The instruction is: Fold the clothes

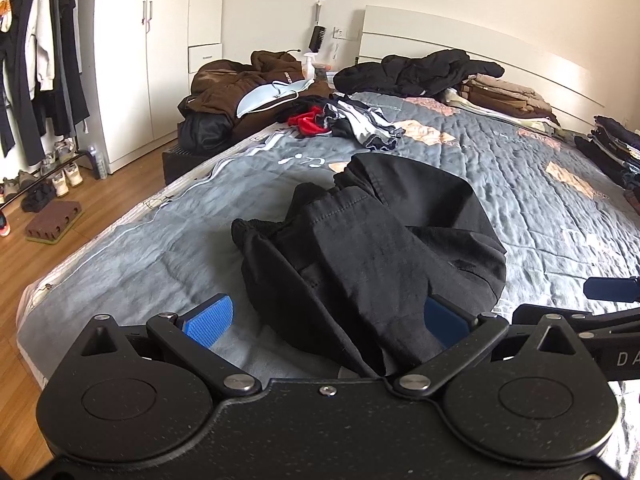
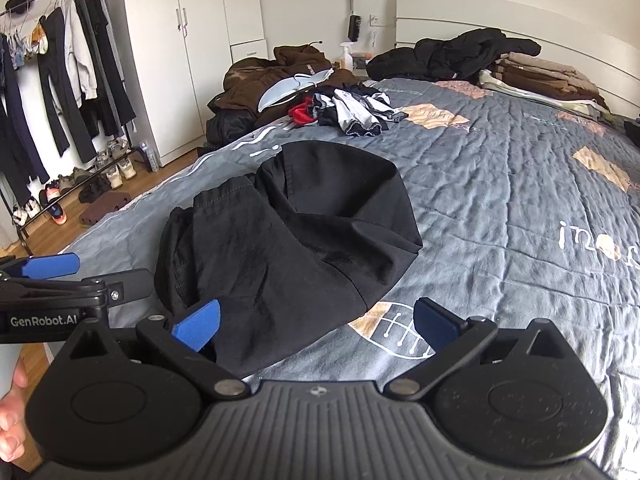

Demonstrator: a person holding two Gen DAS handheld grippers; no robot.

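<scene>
The black garment (image 1: 384, 248) lies crumpled on the grey quilted bedspread (image 1: 540, 200), filling the middle of the left wrist frame and running down to the lower centre, where its near end drapes between the fingers. At the far left of that frame, dark and pale clothes hang on a rack (image 1: 36, 60) above shoes on the wood floor, with a white wardrobe (image 1: 148, 52) just right of it. The left gripper (image 1: 326, 320) stands wide, its blue pads (image 1: 208, 320) spread either side of the cloth and not pressing on it. A heap of brown jackets (image 1: 240, 80) sits in the upper centre, and folded brown clothes (image 1: 504, 96) lie at the upper right by the headboard.

In the right wrist frame, the right gripper (image 2: 316, 322) is also spread wide at lower centre, empty, with its left finger over the garment's near edge and its right finger over bare bedspread.
</scene>
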